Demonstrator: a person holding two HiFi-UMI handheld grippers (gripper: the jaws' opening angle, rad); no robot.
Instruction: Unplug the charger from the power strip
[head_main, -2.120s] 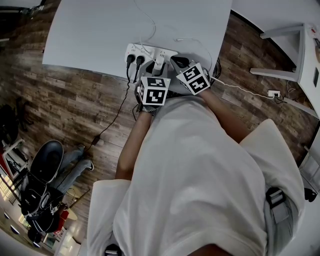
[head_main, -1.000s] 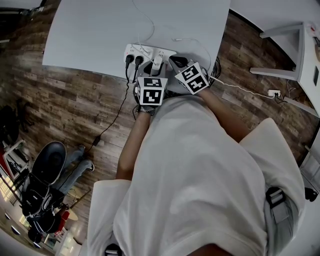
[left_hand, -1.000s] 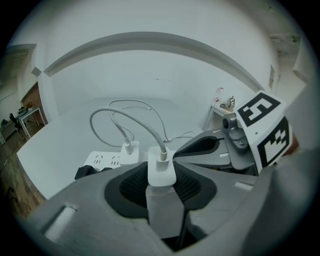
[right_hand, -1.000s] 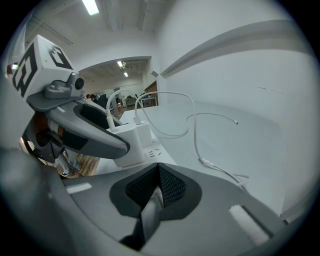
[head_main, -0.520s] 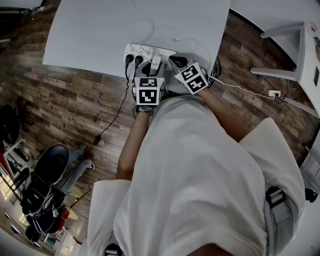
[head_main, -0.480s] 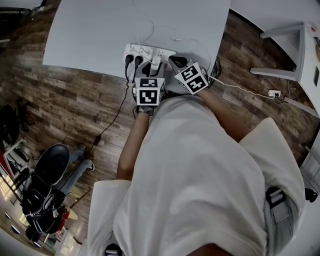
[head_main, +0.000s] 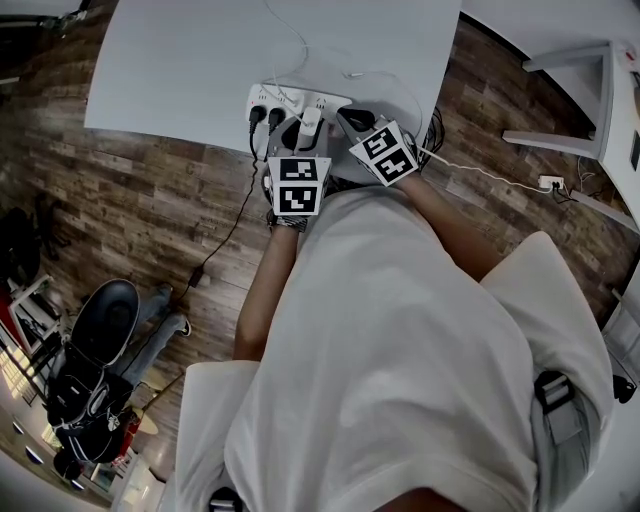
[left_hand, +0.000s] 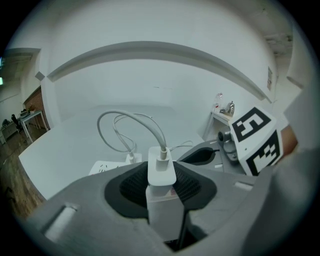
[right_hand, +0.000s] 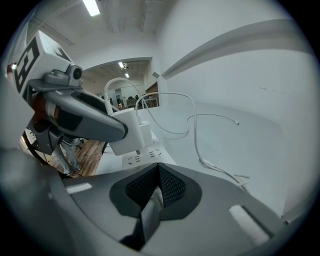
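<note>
Charger (left_hand: 161, 170), white and blocky, is clamped between the ribbed pads of your left gripper (left_hand: 161, 187). You hold that gripper tilted downward over the near side of the power strip (right_hand: 144, 157). The charger's cable end faces away from you. Seen from your right gripper view, the charger's base sits right at the strip's socket face. Whether its prongs are in a socket or just clear of it cannot be told.

Your right gripper (right_hand: 158, 184) is just beside the left one, at the strip's right end. Its jaws are pressed together with nothing gripped between them. Whether its tip touches the strip is not clear.

At the strip's left end, two black plugs (head_main: 266, 118) stand in their sockets. Their dark leads drop over the table's near edge toward the wooden floor (head_main: 120, 200). A smaller white plug (left_hand: 131, 159) stands on the strip just beside the charger.

A white cable (left_hand: 150, 125) rises from the charger's far end, arches up and loops back down toward the strip. Beyond the strip, a thin white lead (right_hand: 200, 145) lies loose on the white table (head_main: 200, 60), its free end well apart from the strip.
</note>
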